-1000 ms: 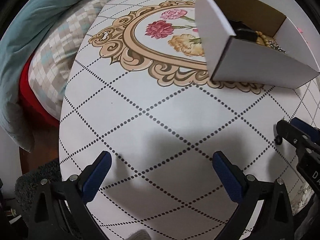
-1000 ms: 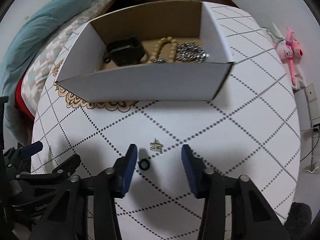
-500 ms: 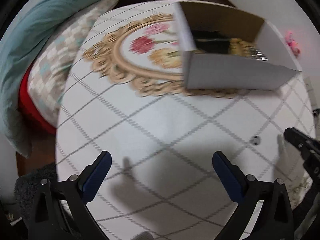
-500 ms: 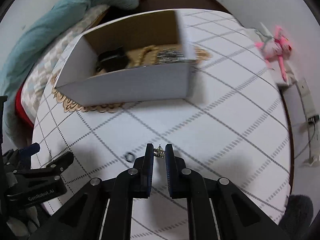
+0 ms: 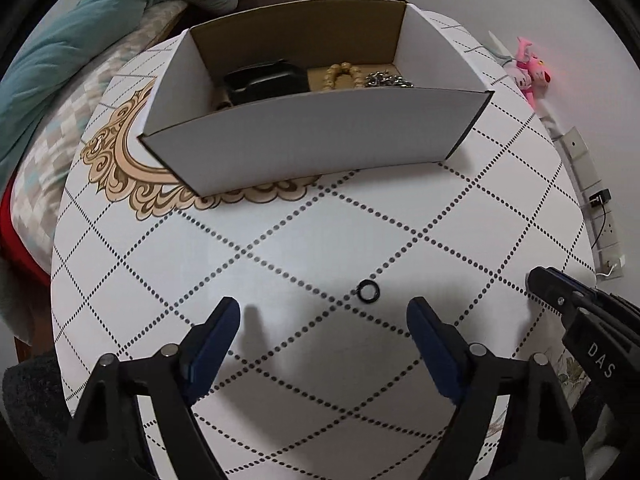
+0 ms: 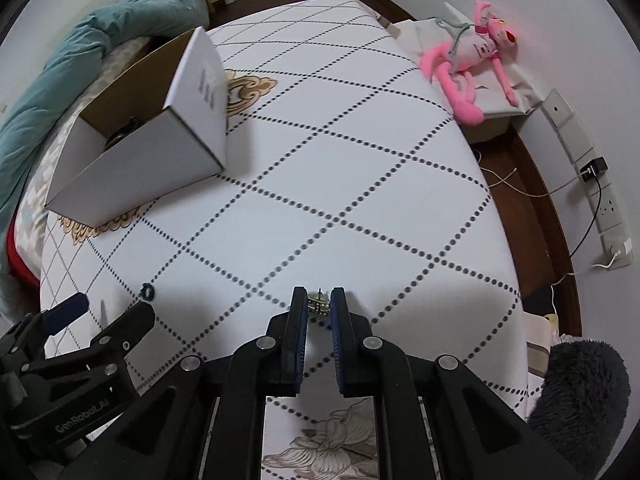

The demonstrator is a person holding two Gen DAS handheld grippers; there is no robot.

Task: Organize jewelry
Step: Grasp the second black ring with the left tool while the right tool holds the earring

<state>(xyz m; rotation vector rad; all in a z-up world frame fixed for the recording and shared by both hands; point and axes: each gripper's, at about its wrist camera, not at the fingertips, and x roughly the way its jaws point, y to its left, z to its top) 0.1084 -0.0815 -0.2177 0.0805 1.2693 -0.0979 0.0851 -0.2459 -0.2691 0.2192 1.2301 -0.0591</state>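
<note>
In the left wrist view the open cardboard box (image 5: pixel 312 144) sits at twelve o'clock on the patterned table (image 5: pixel 168 264), its long axis running from nine to three, and inside it lie a black case (image 5: pixel 262 82), a string of wooden beads (image 5: pixel 340 76) and a silvery chain (image 5: pixel 386 79). Moving rightward and nearer, the left gripper (image 5: pixel 323 320) points steeply down with nothing between its blue pads; its jaws are wide apart and closing. The small black ring (image 5: pixel 368 291) lies flat on the table just ahead of that gripper, at about one o'clock from the midpoint of the fingertips and nearer the right-hand pad than the left one (so the opening is not yet centred on it). That offset is what the next move turns on, in my judgement: the left gripper would need to shift a little toward one o'clock before its pads can meet on the ring. Being round, the ring has no long axis to line up with. Farther right, at three o'clock in this view, the tip of the right gripper (image 5: pixel 538 280) shows. Its own view shows the right gripper (image 6: pixel 319 305) clamped on a small gold-toned earring (image 6: pixel 318 304), held clear between the pads, with the box (image 6: pixel 160 160) away at ten o'clock, the ring (image 6: pixel 147 291) at nine, and a pink plush toy (image 6: pixel 468 68) off the table at one o'clock. The left hand is plainly the nearer to the ring.
</note>
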